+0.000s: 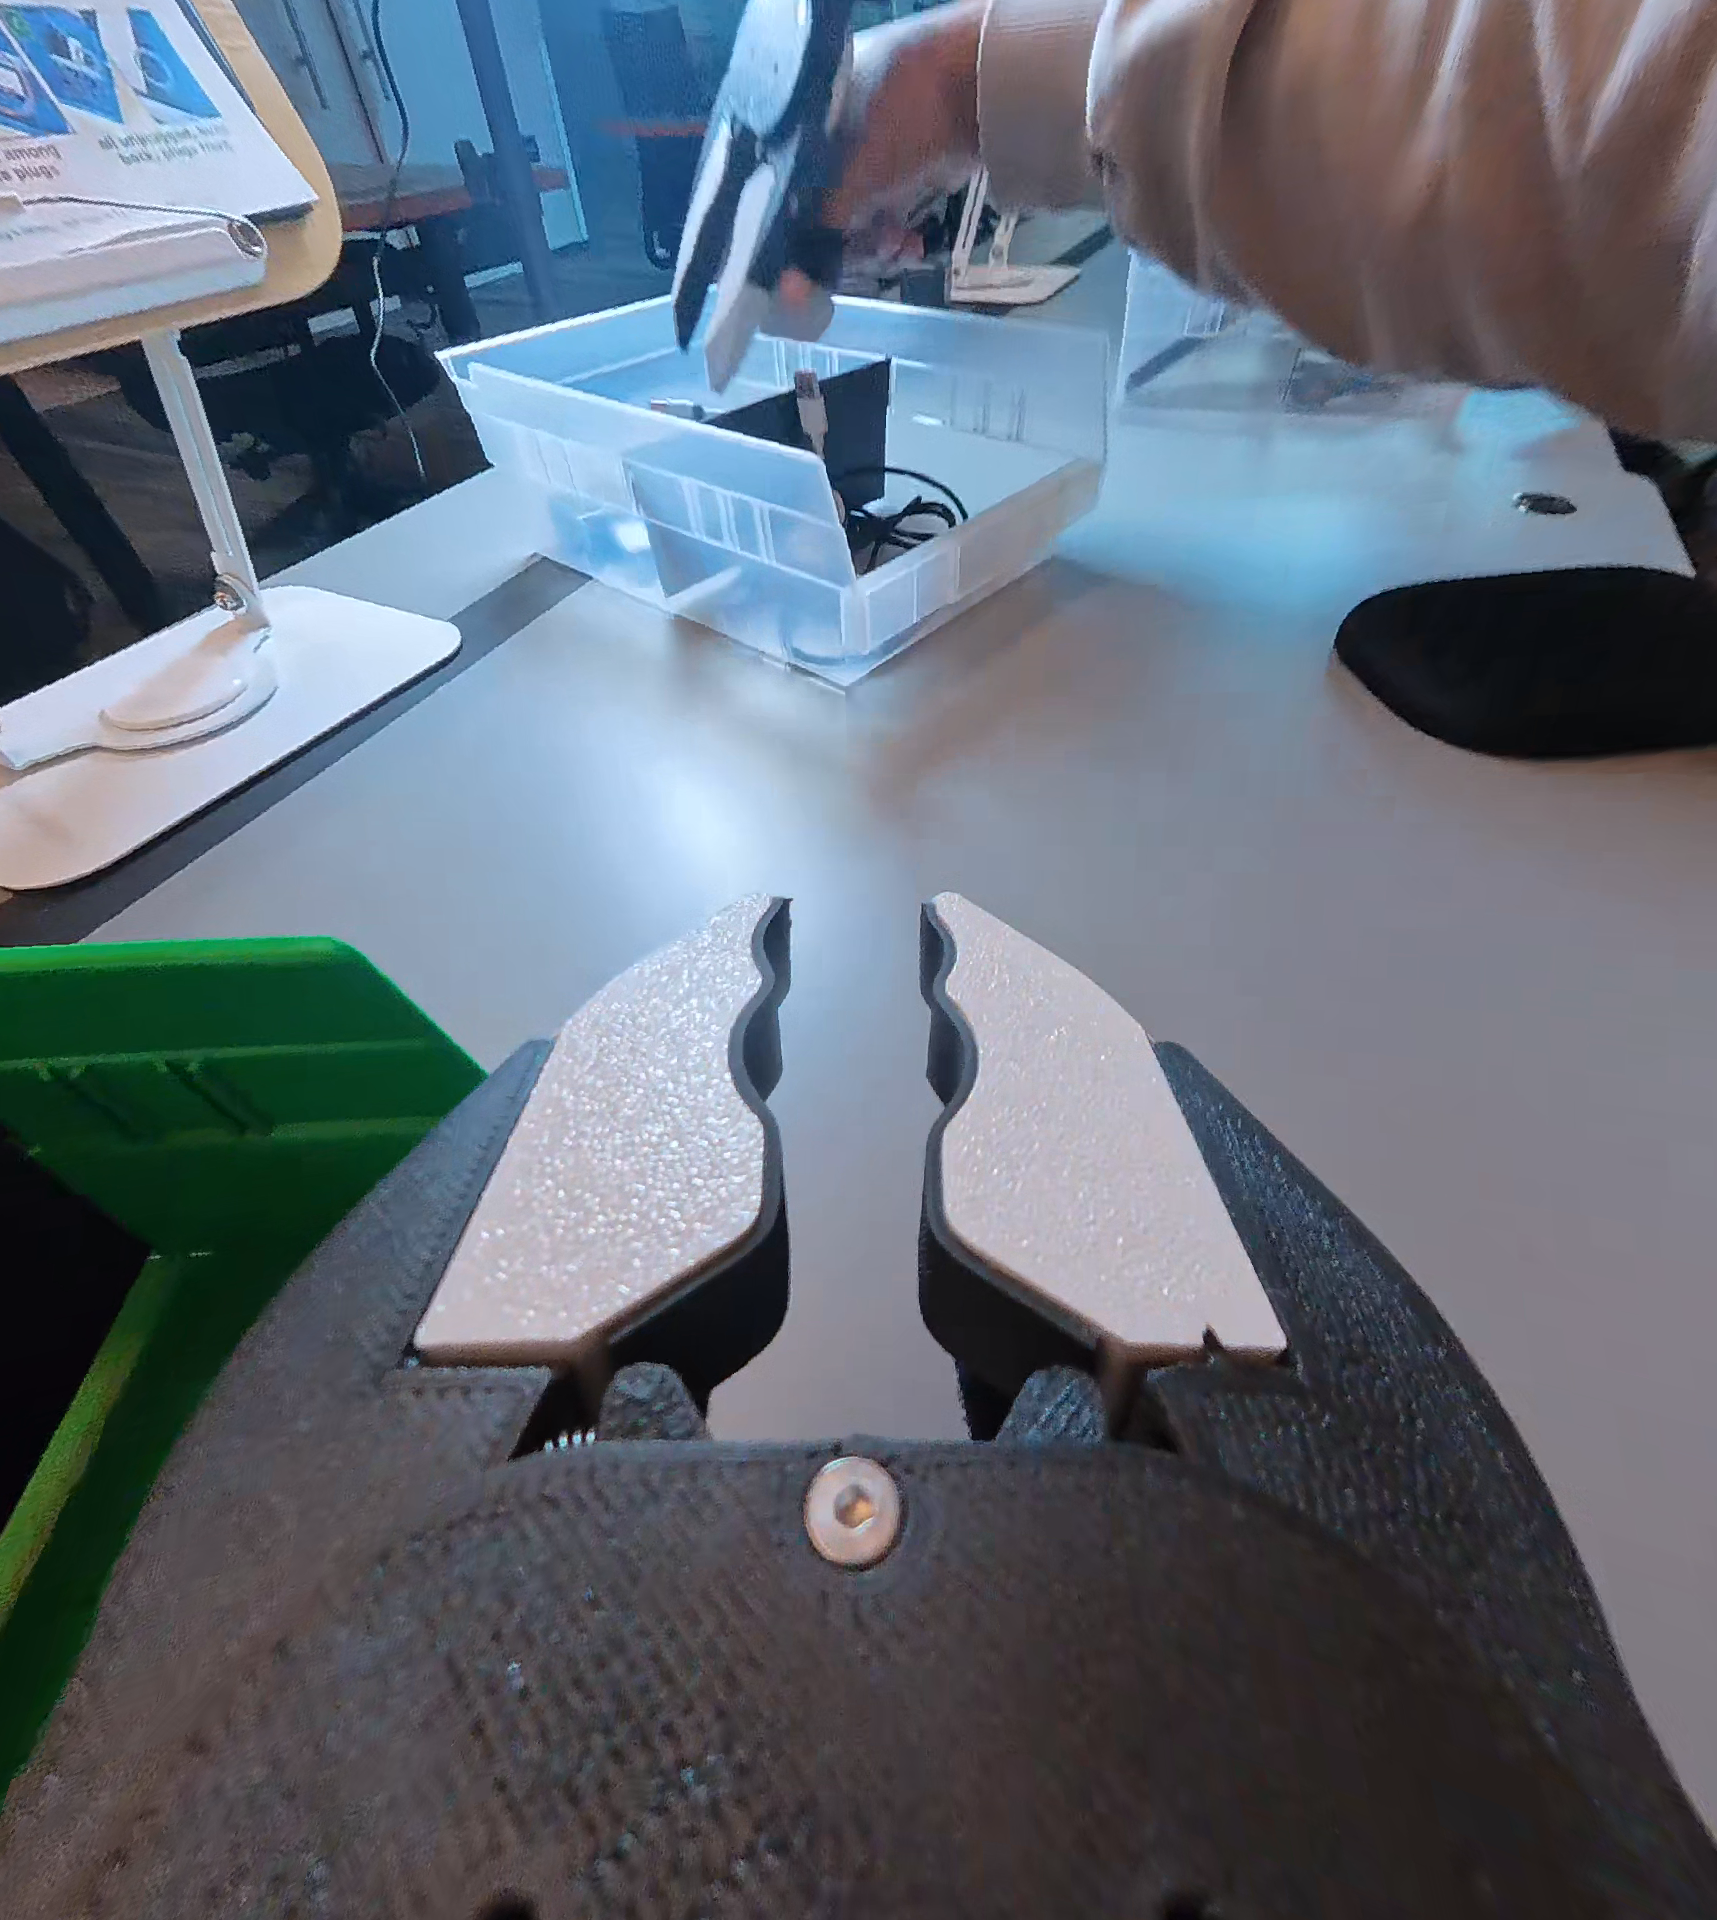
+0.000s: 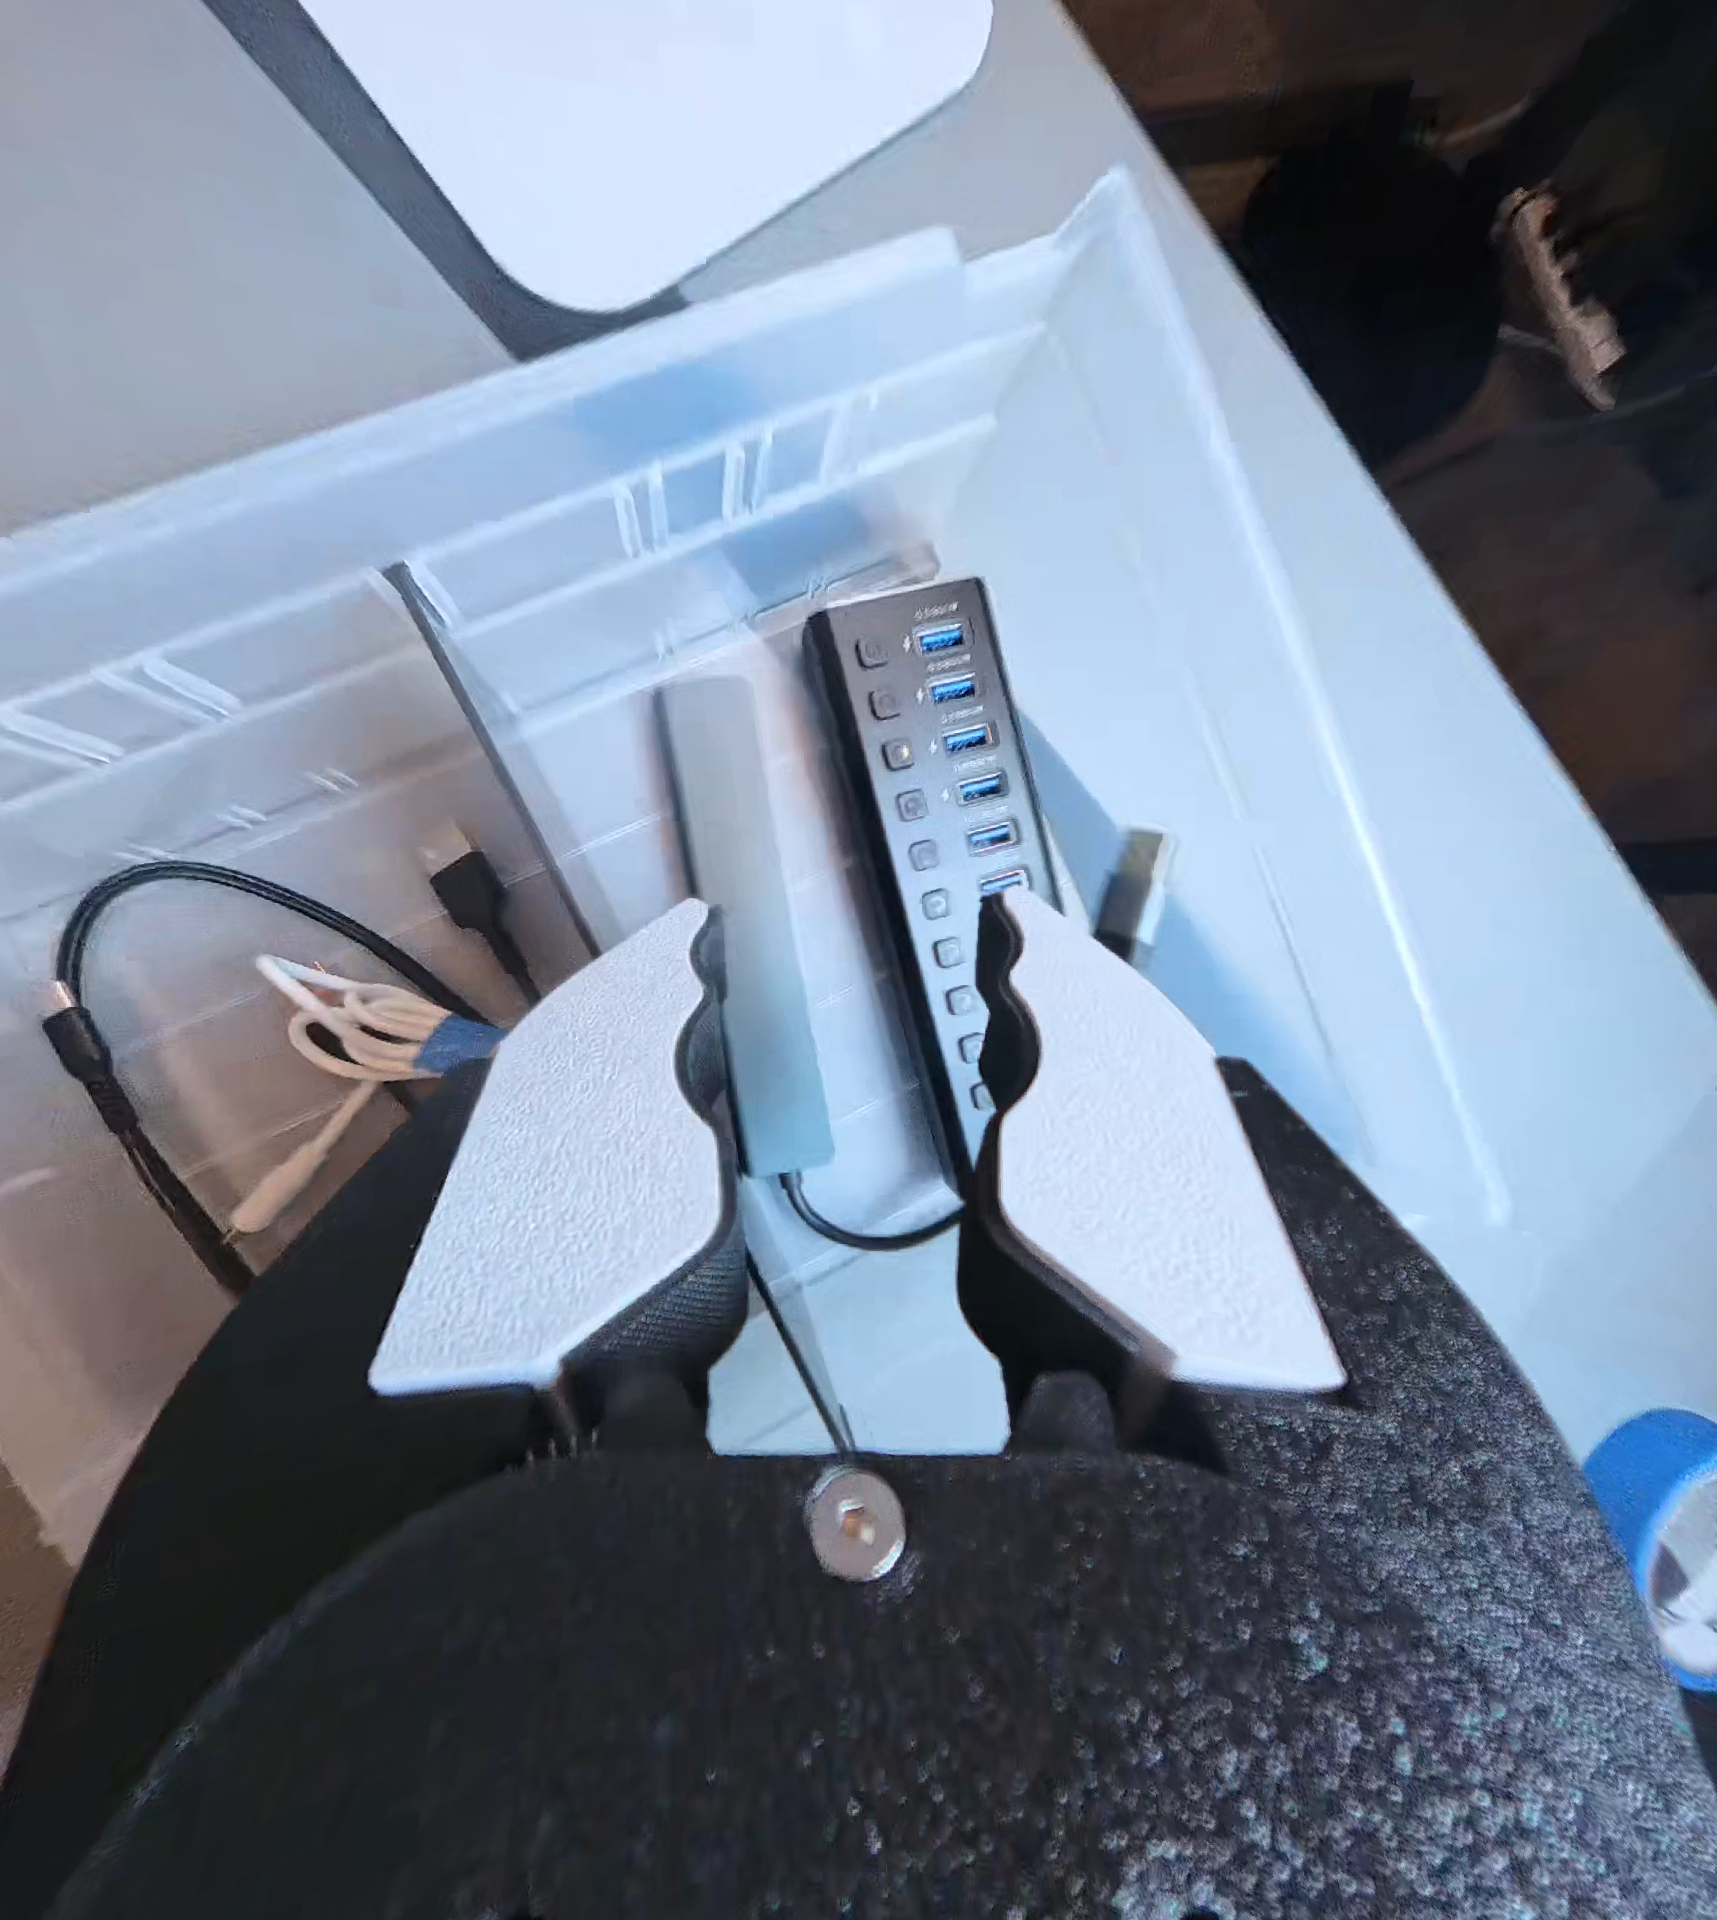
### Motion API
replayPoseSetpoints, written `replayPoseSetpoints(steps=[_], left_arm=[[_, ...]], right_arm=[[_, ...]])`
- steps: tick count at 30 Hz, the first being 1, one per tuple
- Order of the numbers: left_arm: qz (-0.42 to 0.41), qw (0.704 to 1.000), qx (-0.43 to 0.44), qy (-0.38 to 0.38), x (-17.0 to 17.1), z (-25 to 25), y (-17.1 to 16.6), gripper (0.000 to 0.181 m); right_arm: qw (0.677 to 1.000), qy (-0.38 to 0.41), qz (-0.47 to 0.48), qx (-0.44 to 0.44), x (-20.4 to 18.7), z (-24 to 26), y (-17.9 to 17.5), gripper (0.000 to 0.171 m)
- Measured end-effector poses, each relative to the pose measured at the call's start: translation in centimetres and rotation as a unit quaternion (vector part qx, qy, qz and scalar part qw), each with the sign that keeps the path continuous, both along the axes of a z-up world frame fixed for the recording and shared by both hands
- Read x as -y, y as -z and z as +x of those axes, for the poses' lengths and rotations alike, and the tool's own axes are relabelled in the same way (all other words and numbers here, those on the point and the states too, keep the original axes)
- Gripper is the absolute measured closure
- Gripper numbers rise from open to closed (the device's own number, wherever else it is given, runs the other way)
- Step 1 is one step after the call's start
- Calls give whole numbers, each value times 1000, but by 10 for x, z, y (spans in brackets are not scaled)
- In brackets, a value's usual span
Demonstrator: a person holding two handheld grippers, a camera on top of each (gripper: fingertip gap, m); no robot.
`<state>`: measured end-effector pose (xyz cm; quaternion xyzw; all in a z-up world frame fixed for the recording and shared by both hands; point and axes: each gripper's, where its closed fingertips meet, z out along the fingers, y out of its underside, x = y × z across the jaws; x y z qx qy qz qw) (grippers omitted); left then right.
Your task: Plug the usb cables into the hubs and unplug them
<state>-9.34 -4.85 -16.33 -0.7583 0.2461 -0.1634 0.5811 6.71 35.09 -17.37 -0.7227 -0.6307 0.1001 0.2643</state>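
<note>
In the right wrist view my right gripper (image 2: 849, 914) is open and empty, hovering over a clear plastic bin (image 2: 1353, 727). Below it lie a long black USB hub (image 2: 921, 790) with several blue ports and a slim grey hub (image 2: 729, 883). A loose USB plug (image 2: 1140, 883) lies right of the black hub. In the bin's left compartment are a black cable (image 2: 210, 914) and a coiled white cable (image 2: 345, 1029). In the left wrist view my left gripper (image 1: 854, 914) is open and empty, low over the grey table. The right gripper (image 1: 740, 270) shows far off above the bin (image 1: 937, 582).
A white tablet stand (image 1: 158, 686) holding a printed sheet stands at the left. A green part (image 1: 189, 1049) sits at the lower left. A black pad (image 1: 1560, 665) lies at the right. A person's sleeve (image 1: 1456, 187) reaches over. A blue tape roll (image 2: 1706, 1558) is at the lower right. The tips of one gripper are about 45 cm away from the tips of the other. To reach the long black USB hub (image 2: 921, 790) in a straight line is about 8 cm for my right fingers, about 45 cm for my left.
</note>
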Motion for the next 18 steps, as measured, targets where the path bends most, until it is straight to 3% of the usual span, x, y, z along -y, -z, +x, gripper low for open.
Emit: replayPoseSetpoints(steps=[5, 9, 14, 18], left_arm=[[-3, 1000, -6, -7, -2, -1, 4, 157], [1, 1000, -8, -27, -4, -8, 2, 156], [1, 996, -40, -76, -8, -28, 5, 153], [-34, 984, -99, -145, -13, -56, 20, 147]], right_arm=[[994, -22, 70, -77, 13, -5, -57, 125], [980, -72, 103, -152, 69, -9, -87, 124], [966, -121, 114, -197, 164, 14, -80, 118], [968, -101, 114, -199, 215, 47, -44, 124]])
